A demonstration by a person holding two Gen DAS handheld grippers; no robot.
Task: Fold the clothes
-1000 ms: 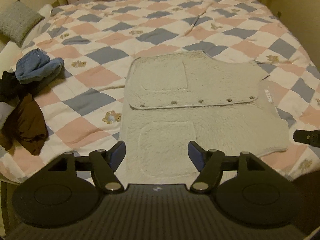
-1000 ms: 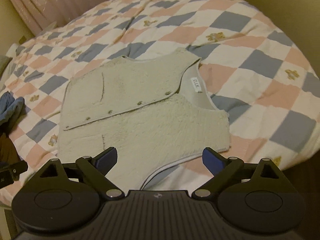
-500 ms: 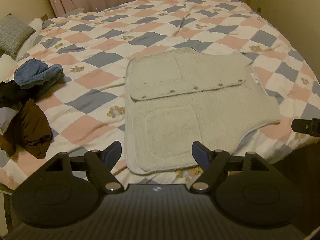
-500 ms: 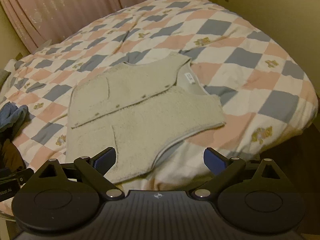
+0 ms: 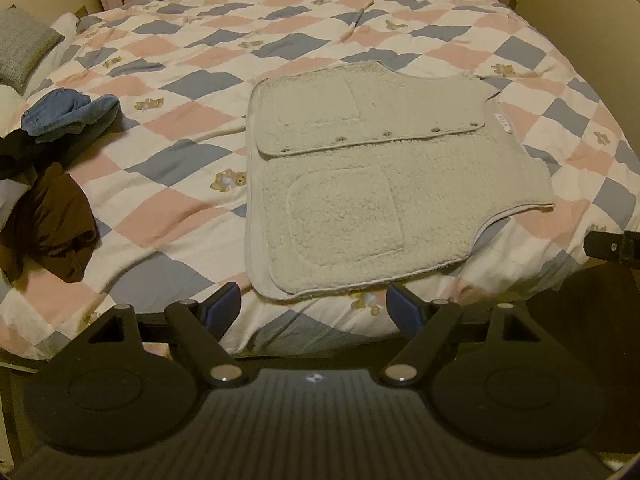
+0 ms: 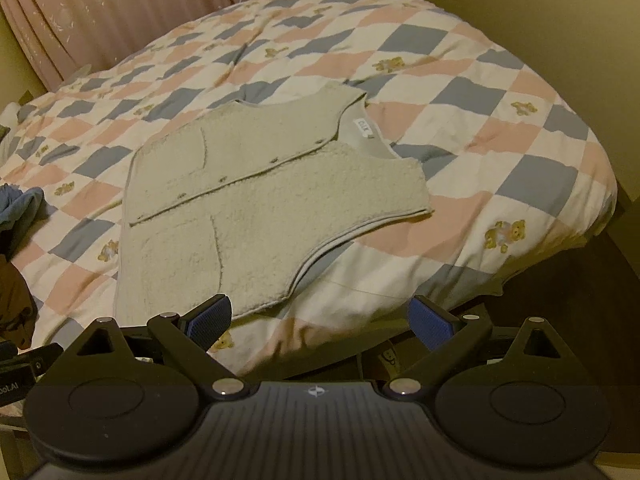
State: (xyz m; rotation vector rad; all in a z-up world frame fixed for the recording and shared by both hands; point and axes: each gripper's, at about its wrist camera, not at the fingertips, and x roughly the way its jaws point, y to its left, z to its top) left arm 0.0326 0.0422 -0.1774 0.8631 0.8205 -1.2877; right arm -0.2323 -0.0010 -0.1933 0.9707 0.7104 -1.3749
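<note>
My fingers [image 5: 224,308] carry blue pads on black arms. The fleece vest [image 5: 384,184] is pale cream, lying on a quilt [image 5: 180,92] of pink, grey-blue and white diamonds with small brown teddy bears. Beside it lie blue [image 5: 68,114] and dark brown clothes [image 5: 52,220]; the curtain [image 6: 120,12] is pink.

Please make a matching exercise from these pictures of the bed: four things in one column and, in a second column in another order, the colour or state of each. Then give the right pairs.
Things
1. fleece vest
2. crumpled garment near the pillow
3. garment at the bed's left edge
4. left hand-held gripper

Colour or state
A. dark brown, bunched up
B. open, holding nothing
C. cream, spread flat, front closed
D. blue, in a heap

Pairs: 1-C, 2-D, 3-A, 4-B
</note>
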